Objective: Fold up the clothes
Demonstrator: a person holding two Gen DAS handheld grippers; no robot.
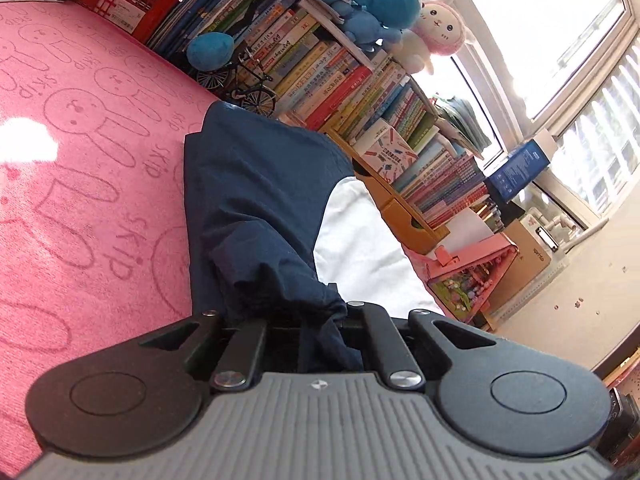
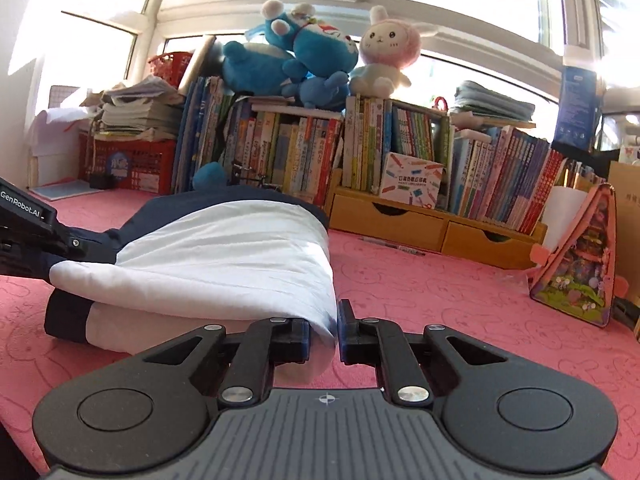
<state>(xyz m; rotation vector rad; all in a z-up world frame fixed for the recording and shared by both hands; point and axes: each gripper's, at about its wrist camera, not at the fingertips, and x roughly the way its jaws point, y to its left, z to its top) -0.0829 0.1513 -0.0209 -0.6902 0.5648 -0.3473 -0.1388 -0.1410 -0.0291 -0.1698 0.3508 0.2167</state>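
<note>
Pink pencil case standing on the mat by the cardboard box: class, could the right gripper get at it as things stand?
Probably not yet. The mat toward the pencil case lies bare, but the right gripper is shut on the garment and must release first.

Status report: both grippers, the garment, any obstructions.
Left gripper shut on navy fabric. Right gripper shut on white edge. Garment half-lifted off pink carpet. Nothing obstructing.
</note>
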